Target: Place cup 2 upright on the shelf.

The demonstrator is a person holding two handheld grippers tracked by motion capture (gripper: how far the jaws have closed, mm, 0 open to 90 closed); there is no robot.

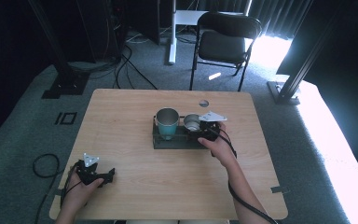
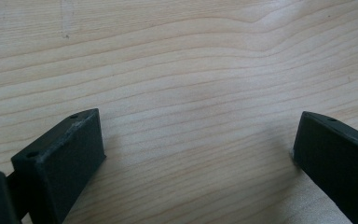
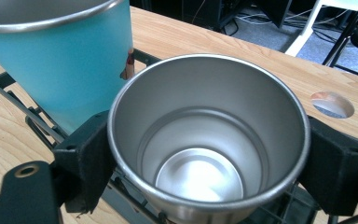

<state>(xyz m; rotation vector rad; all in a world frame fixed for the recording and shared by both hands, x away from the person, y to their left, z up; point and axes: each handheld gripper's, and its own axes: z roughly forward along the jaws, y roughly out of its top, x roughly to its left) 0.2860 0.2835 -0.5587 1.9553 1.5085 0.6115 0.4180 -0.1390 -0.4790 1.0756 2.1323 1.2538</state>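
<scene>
Gripping the steel cup [image 3: 209, 140] by its sides, my right claw [image 3: 205, 154] has one jaw pressed on each wall just below the rim, so I am clenched on it. The cup stands upright and empty in the black wire rack [image 1: 161, 140], at the rack's right end, touching or nearly touching the teal cup [image 3: 65, 60] that fills the left end. From the high view the rack sits a little past the middle of the surface [image 1: 121, 116], toward the far edge, with the steel cup [image 1: 192, 122] under my right claw [image 1: 204, 128] and the teal cup [image 1: 167, 123] just beside it.

I judge this to be the grasp step: either the cup has just been seated or it is about to be lifted out; I cannot tell which from here. If lifting, the next move calls for a straight rise, keeping the cup level so its base clears the rack wires and its wall does not drag the teal cup along.

My left claw [image 1: 95, 176] rests near the near left corner of the surface, well apart from the rack. Its jaws stand wide over bare wood, released and holding nothing.
</scene>
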